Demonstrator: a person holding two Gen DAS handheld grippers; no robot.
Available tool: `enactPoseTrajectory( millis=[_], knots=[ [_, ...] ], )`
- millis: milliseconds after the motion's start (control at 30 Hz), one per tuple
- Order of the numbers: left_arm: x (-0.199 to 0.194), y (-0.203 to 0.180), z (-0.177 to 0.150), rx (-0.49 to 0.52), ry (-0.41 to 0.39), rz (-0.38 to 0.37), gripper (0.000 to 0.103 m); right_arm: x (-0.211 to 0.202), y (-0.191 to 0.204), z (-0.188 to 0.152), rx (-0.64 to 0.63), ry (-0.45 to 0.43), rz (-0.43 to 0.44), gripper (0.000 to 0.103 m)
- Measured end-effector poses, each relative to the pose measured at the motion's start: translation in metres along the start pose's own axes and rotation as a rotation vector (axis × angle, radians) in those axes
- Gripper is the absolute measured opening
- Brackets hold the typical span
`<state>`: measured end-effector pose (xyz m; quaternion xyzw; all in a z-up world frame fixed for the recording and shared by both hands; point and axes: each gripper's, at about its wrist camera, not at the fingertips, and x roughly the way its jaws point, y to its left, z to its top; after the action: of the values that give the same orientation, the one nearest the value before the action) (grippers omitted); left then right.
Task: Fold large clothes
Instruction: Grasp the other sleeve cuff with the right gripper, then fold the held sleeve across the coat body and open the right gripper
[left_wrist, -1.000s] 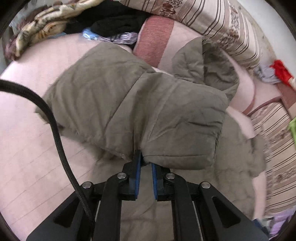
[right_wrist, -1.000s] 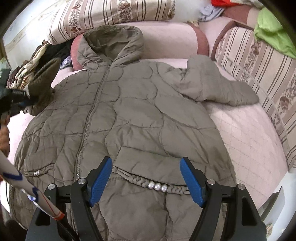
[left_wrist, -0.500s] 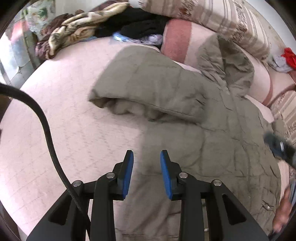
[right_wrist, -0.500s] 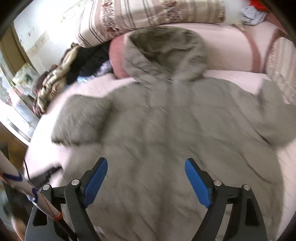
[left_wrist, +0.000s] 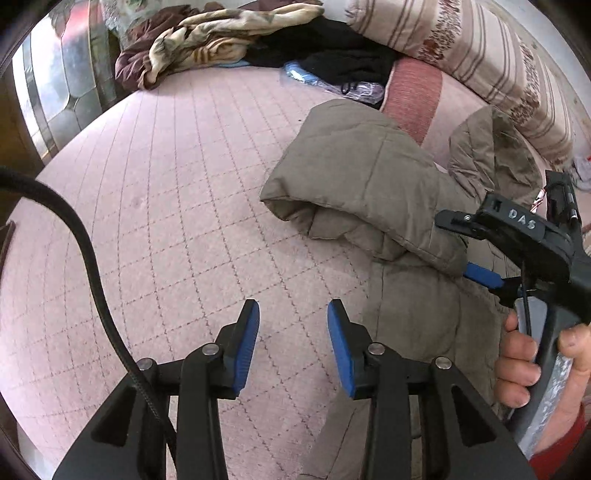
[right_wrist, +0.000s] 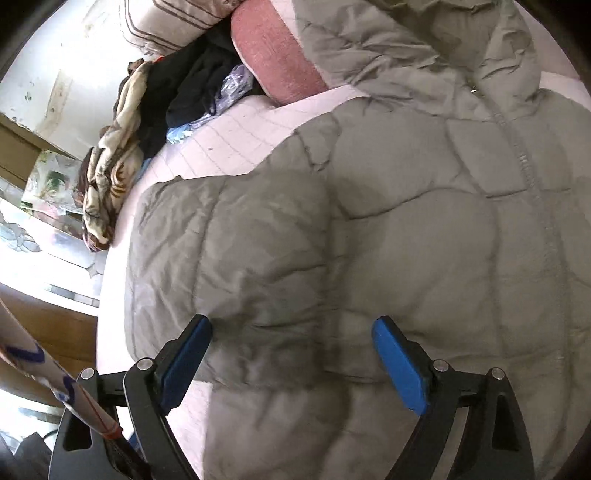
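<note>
An olive-grey quilted hooded jacket (right_wrist: 443, 221) lies front-up on the pink quilted bed (left_wrist: 177, 206). Its left sleeve (left_wrist: 362, 177) (right_wrist: 229, 258) lies bent beside the body, cuff toward the bed's free side. My left gripper (left_wrist: 293, 314) hovers over bare mattress just left of the jacket; its jaws are opening with nothing between them. My right gripper (right_wrist: 291, 332) stands wide open low over the sleeve where it meets the body, the pads not pressing on it. In the left wrist view one blue finger (left_wrist: 480, 274) of the right gripper reaches the sleeve's lower edge, with a hand (left_wrist: 517, 365) on the handle.
A patterned blanket (left_wrist: 207, 40) and dark clothes (left_wrist: 332, 51) are heaped at the bed's far end, beside a pink bolster (left_wrist: 413, 92) and striped pillows (left_wrist: 480, 48). The jacket's hood (right_wrist: 424, 44) rests against the bolster. A black cable (left_wrist: 88, 258) hangs at the left. The bed edge (right_wrist: 107, 280) runs left.
My left gripper let go of the sleeve, opened and drew back left over the mattress; the sleeve dropped onto the bed. My right gripper swept from the jacket's hem across to the left sleeve.
</note>
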<state>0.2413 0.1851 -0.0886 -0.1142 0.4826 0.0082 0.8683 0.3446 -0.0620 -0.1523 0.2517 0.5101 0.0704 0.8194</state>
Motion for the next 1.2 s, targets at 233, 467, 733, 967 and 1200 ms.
enactPoseTrajectory(
  millis=[233,467,733,967,1200],
  knots=[
    [-0.002,-0.007,-0.003,0.014,-0.009,0.006,0.042,-0.017,0.025,0.001,-0.122,0.002,-0.029,0.012],
    [0.005,-0.019,-0.005,0.041,0.021,-0.005,0.042,-0.078,-0.003,0.007,-0.141,-0.086,-0.135,0.01],
    [0.009,-0.038,-0.009,0.098,0.026,0.02,0.042,-0.124,-0.087,0.023,-0.059,-0.126,-0.349,0.01],
    [0.016,-0.05,-0.014,0.14,0.044,0.025,0.042,-0.146,-0.157,0.034,0.043,-0.141,-0.506,0.009],
    [0.018,-0.056,-0.017,0.167,0.051,0.026,0.042,-0.155,-0.203,0.045,0.128,-0.155,-0.617,0.009]
  ],
)
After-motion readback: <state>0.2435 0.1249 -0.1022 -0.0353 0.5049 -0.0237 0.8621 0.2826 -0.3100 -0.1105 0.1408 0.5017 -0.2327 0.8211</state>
